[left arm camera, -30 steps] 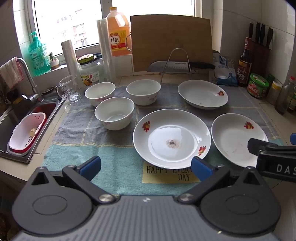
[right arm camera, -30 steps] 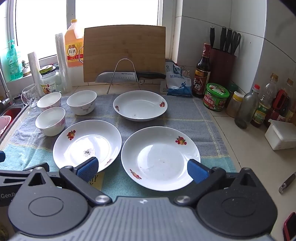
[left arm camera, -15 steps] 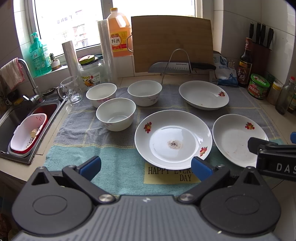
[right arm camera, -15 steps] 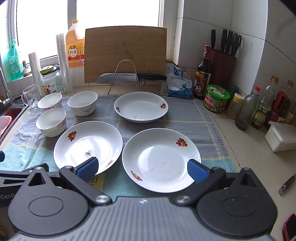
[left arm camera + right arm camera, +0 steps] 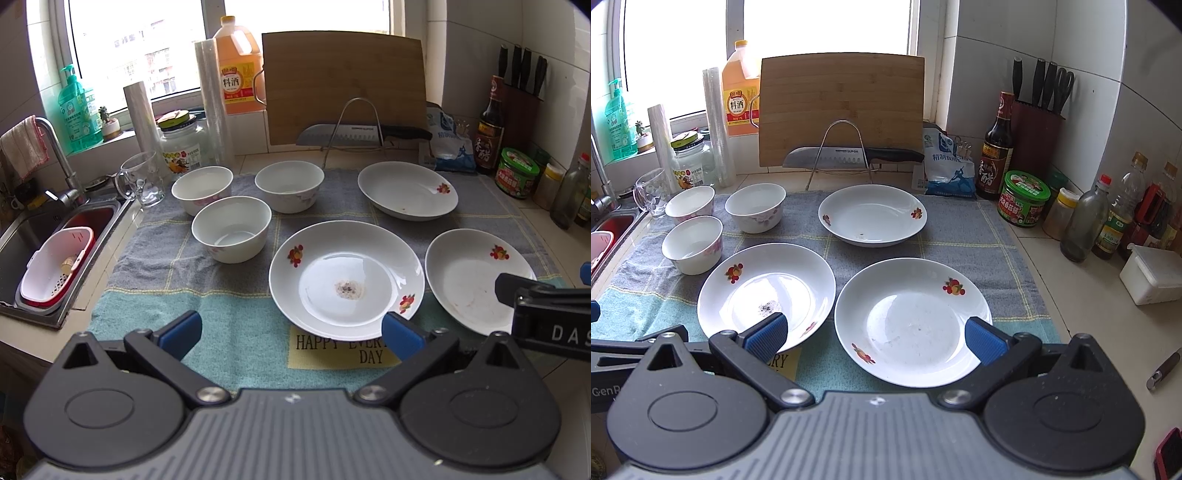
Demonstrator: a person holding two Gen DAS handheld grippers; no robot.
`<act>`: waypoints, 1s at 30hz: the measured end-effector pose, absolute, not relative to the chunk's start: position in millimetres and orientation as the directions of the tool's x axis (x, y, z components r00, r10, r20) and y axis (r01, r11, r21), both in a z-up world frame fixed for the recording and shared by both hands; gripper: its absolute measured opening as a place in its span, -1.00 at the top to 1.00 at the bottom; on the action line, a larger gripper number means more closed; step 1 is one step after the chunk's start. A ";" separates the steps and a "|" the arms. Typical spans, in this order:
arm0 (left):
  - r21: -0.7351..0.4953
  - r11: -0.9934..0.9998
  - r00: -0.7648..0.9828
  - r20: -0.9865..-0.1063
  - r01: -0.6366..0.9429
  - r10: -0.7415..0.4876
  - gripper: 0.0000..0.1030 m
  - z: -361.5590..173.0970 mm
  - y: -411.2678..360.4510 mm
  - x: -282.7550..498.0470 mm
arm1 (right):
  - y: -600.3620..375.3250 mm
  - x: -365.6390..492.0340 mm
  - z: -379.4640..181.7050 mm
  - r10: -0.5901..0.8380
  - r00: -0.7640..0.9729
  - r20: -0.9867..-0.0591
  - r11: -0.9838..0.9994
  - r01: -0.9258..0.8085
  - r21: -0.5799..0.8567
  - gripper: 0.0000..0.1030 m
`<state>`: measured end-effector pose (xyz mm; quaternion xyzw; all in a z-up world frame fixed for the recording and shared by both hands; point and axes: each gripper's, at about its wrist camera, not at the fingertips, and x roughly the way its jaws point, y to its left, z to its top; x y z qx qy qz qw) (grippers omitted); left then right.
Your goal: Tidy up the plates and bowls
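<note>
Three plates and three bowls are sitting on the towel [image 5: 229,314], none stacked. The near-left plate [image 5: 346,279] is carrying a dark smear in its well; the near-right plate [image 5: 913,322] is lying just beside it, and the far plate [image 5: 872,215] is sitting behind them, near the wire rack [image 5: 842,155]. The near bowl [image 5: 231,229], left bowl [image 5: 202,189] and right bowl [image 5: 289,191] are clustering at the towel's left. The left gripper [image 5: 291,332] is hovering with its tongs spread wide over the towel's front edge, and the right gripper [image 5: 874,334] is hovering likewise spread over the near-right plate, both gripping nothing. Only the left view is showing the sink [image 5: 22,236] with its pink basket [image 5: 51,269]; only the right view is showing the white box [image 5: 1152,275] and four bottles along the wall.
</note>
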<state>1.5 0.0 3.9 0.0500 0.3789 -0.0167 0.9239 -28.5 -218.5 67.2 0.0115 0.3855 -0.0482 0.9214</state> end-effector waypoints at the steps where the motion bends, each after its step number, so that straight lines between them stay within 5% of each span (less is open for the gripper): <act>1: 0.079 0.994 0.712 -0.702 0.069 0.007 -0.99 4.0 0.0 1.7 | -218.5 -24.1 74.9 -0.080 0.698 -0.712 0.995 0.098 -0.016 -1.00; 30: 0.080 0.995 0.713 -0.701 0.067 0.008 -0.99 6.3 3.6 1.2 | -219.6 -23.4 75.0 -0.082 0.701 -0.708 0.995 0.097 -0.019 -1.00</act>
